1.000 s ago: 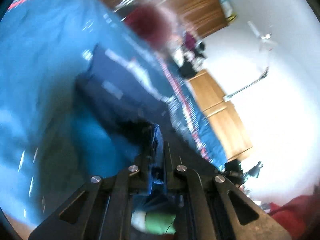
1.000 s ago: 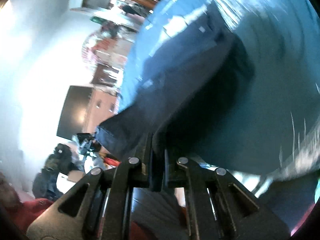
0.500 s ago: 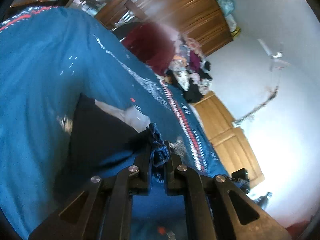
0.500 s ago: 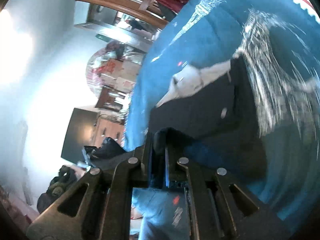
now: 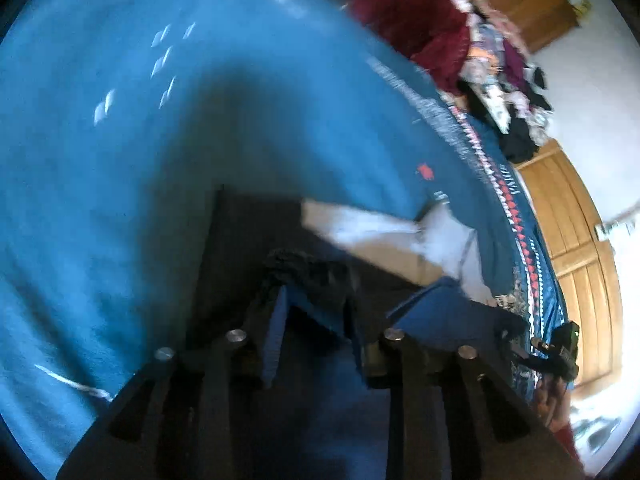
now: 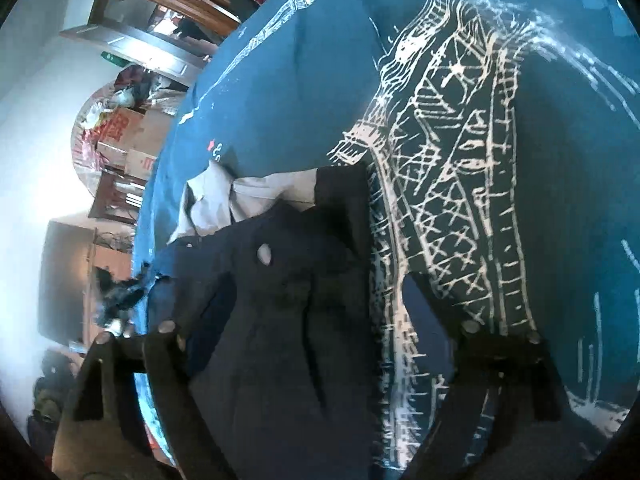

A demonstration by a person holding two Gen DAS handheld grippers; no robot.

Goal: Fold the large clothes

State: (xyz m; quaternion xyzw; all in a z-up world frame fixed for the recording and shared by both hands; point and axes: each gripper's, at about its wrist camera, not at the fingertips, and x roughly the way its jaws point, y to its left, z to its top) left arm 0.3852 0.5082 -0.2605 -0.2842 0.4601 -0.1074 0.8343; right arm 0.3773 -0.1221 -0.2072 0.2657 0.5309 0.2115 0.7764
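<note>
Both claws now spread, dark jeans (image 6: 280, 280) released onto bedspread (image 6: 304, 92)

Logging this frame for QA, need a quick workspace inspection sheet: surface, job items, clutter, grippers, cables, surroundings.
Surface: blue bedspread with white tower print and patterned border.
Job's things: dark garment lying on the bedspread, pale lining showing at its far edge.
Clutter: heap of mixed clothes and a maroon bundle beyond the bed; cardboard boxes.
Grippers: left hand-held gripper open, garment edge between the fingers; right hand-held gripper open wide over the garment.
Cables: nothing seen.
Surroundings: wooden wardrobe, white walls.
</note>
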